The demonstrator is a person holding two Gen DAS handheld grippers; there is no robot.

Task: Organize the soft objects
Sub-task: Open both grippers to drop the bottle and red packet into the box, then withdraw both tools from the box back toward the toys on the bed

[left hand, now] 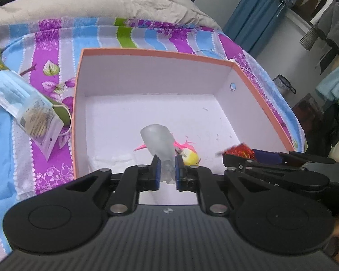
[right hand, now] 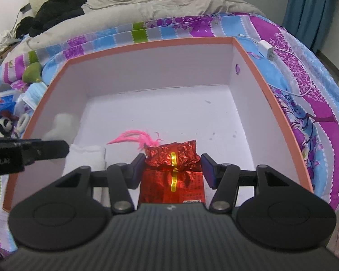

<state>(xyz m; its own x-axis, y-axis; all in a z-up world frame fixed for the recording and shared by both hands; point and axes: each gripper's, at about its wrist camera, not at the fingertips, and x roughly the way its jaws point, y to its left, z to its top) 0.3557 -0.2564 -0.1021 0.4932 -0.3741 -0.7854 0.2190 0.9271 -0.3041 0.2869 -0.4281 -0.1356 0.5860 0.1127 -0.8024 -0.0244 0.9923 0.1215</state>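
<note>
**A:** What are you gripping with the left gripper?

**B:** I am pinching a frosted translucent soft piece by its narrow lower end. Both blue pads are pressing on it, and it is standing up out of the jaws over the near part of the orange-rimmed box (what the piece is, I cannot tell).

**A:** And the right gripper?

**B:** I am clamping a red foil packet with a yellow strip down its middle. The pads are sitting against its two sides, and its crinkled top is sticking out past the fingertips, above the box's white floor.

**A:** What is lying inside the box?

**B:** Just beyond my left fingertips and slightly to the right, a yellow toy with pink feathers is lying on the floor. Seen from the right gripper, its feathers are peeking out behind the packet. A folded white cloth is lying to the left of the right gripper, in the box's near-left corner.

**A:** And outside it?

**B:** To the left of my left gripper, a pack of blue face masks is lying on the striped floral bedsheet, just beside the box's left wall. Ahead and to the right of my right gripper, a white charger with its cable is lying on the sheet, past the box's far right corner. Far to that gripper's left, a panda plush is sitting among other soft things (too blurred to name).
</note>
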